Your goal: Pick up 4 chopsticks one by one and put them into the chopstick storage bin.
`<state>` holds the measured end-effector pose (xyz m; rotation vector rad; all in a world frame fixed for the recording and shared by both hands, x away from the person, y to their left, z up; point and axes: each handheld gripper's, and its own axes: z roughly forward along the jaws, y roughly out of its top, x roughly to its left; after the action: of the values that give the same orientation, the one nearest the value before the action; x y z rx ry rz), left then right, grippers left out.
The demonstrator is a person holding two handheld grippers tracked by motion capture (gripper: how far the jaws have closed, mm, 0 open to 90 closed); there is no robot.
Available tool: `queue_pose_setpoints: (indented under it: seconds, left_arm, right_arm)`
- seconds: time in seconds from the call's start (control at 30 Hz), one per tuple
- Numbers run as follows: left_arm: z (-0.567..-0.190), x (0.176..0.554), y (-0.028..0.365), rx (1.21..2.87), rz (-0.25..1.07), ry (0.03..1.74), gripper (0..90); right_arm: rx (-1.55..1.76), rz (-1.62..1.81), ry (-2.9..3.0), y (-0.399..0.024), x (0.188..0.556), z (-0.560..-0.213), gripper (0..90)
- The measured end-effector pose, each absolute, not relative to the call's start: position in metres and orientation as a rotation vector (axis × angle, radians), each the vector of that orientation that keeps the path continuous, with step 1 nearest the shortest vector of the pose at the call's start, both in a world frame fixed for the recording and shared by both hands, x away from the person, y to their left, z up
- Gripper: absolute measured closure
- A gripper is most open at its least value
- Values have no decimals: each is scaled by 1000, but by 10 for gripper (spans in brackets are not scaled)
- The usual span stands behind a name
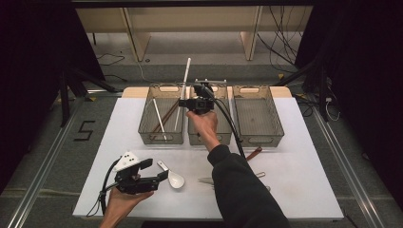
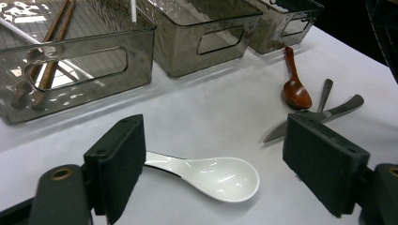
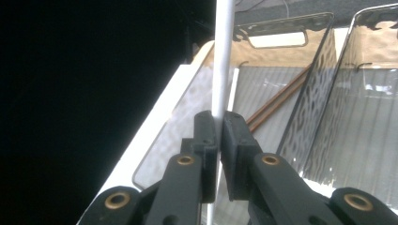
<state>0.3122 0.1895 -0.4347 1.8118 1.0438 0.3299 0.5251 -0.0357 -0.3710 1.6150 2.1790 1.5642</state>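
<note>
Currently: sorting cutlery into three bins. Right claw (image 3: 219,123) pinches white chopstick (image 3: 222,56), upright over left bin (image 1: 145,124), which already contains one white chopstick and brown ones. Judged step: carry-and-drop; next move calls for lowering, tilting to lie flat, then release. Left claw (image 2: 211,173) spread, empty, hovering around white spoon (image 2: 220,176) on desk (image 2: 206,112). Also loose: brown spoon (image 2: 295,89), metal cutlery (image 2: 328,110) partly hidden behind the pad; kind hard to tell. Chopstick's lower end is cut off below the jaws.
</note>
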Motion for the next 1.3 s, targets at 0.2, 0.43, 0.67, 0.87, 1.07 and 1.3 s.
queue_pose_setpoints:
  seconds: [0.2, 0.43, 0.67, 0.87, 1.07, 1.3]
  left_arm:
    - [-435, 312, 190, 1809, 328, 1046, 214]
    - [-435, 313, 190, 1814, 328, 1042, 215]
    - [-435, 313, 190, 1811, 326, 1046, 218]
    - [-435, 313, 190, 1812, 328, 1046, 219]
    - [-435, 312, 189, 1804, 327, 1047, 218]
    - [-435, 312, 190, 1801, 328, 1045, 217]
  right_arm:
    - [1617, 1504, 2196, -33, 530, -376, 855]
    - [1605, 1468, 2220, -27, 531, -384, 855]
    - [1612, 1452, 2236, -23, 533, -390, 855]
    - [1616, 1436, 2251, -21, 533, -393, 855]
    - [1620, 1424, 2268, -18, 534, -398, 854]
    - [1619, 1413, 2277, -15, 533, -401, 855]
